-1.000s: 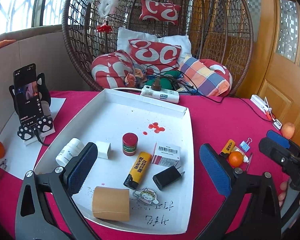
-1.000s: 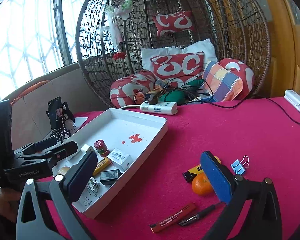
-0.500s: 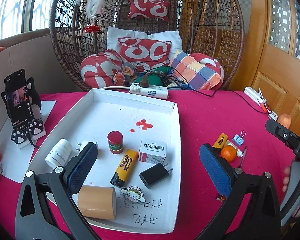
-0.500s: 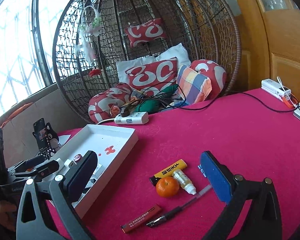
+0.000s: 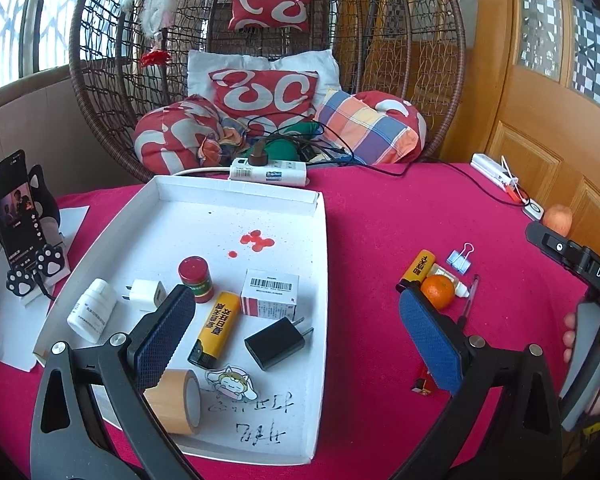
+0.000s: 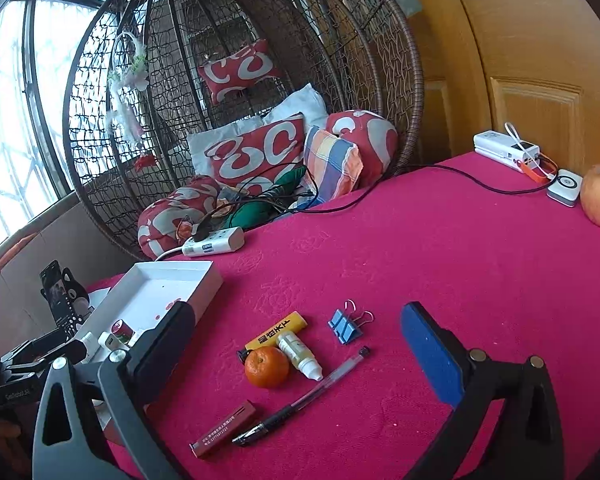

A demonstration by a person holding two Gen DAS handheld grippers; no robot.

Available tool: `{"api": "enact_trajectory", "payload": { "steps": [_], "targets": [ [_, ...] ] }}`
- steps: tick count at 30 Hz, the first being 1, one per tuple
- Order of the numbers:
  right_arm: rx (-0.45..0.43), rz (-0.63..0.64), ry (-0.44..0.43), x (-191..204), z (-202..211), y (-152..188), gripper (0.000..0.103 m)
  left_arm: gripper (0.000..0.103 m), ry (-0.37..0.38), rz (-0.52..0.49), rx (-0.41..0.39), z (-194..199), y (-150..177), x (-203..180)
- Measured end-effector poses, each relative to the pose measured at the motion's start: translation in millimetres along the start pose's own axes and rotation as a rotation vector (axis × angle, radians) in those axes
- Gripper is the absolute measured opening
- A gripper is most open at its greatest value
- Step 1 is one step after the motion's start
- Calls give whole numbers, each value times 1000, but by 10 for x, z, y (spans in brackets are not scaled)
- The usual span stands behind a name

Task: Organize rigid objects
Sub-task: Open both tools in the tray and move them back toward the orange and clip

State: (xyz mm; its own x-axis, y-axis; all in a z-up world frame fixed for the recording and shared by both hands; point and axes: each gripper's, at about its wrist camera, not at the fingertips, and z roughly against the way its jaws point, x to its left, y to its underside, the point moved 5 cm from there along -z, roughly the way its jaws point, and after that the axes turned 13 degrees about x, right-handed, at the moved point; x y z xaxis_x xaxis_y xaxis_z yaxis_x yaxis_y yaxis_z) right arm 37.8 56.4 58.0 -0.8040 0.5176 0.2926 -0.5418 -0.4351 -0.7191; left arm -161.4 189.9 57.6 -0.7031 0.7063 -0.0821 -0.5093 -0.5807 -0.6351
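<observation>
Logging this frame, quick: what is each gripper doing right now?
Left gripper: open, holding nothing, above the white tray.
Right gripper: open, holding nothing, above the orange.

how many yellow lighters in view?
2. One yellow lighter lies in the white tray, beside the black charger. The other is on the red cloth, behind the tangerine.

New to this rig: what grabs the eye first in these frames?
The white tray on the magenta cloth, dotted with red stains and holding small items such as a yellow lighter, a black charger and a tape roll. To its right, loose on the cloth, lie an orange, a pen and a blue clip. Behind stands a wicker chair piled with red cushions.
</observation>
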Motion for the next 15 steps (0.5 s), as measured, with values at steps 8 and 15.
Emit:
{"api": "enact_trajectory", "payload": {
  "steps": [8,15],
  "targets": [
    [6,-73,57,-391,5,49,103,103,26,-48,34,-97,29,-211],
    [11,-152,97,-723,62,117,103,103,47,-75,58,-164,54,-337]
  ]
}}
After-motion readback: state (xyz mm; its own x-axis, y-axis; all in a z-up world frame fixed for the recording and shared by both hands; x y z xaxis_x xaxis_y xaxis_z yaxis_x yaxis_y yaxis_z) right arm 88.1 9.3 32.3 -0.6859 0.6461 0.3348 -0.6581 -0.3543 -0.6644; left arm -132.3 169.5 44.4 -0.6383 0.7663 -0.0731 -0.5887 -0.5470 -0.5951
